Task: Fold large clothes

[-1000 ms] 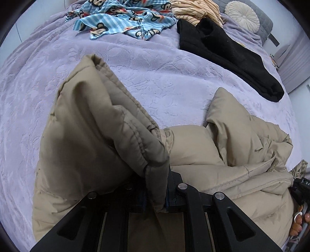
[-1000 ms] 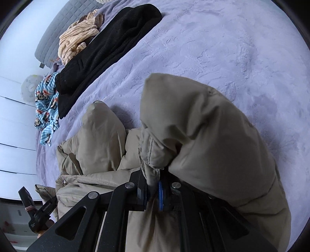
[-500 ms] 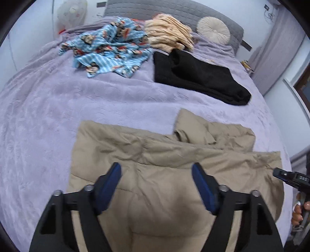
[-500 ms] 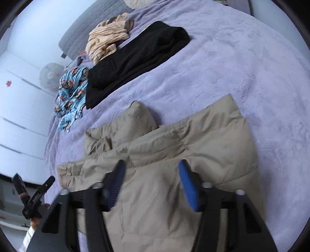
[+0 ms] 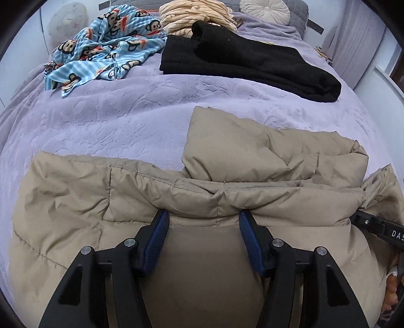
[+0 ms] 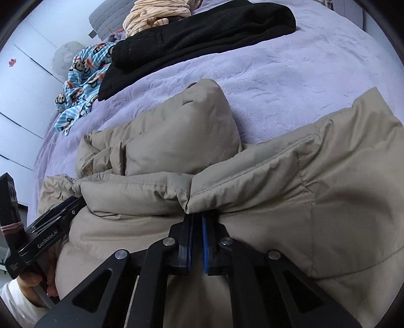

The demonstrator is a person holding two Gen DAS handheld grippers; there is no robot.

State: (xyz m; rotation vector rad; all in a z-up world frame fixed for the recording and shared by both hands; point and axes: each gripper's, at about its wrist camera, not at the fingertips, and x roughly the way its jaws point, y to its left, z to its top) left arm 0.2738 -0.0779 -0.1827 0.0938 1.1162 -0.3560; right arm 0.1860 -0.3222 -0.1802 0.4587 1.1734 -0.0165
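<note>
A tan puffer jacket [image 5: 227,161] lies folded on the lilac bedspread [image 5: 101,121]; it also fills the right wrist view [image 6: 176,141]. My left gripper [image 5: 202,222] is open, its blue pads either side of the folded top edge. My right gripper [image 6: 196,219] is shut on that same folded edge of the jacket, further right. The right gripper's body [image 5: 378,227] shows at the left view's right edge, and the left gripper's body [image 6: 50,227] at the right view's left edge.
A black garment [image 5: 247,60], a blue monkey-print cloth [image 5: 106,53] and a striped beige garment [image 5: 194,15] lie at the far side of the bed. A round cushion [image 5: 265,10] rests by the grey headboard.
Both grippers laid the lifted jacket halves down and opened. Since then both have moved in to the folded edge, and the right one has shut on it.
</note>
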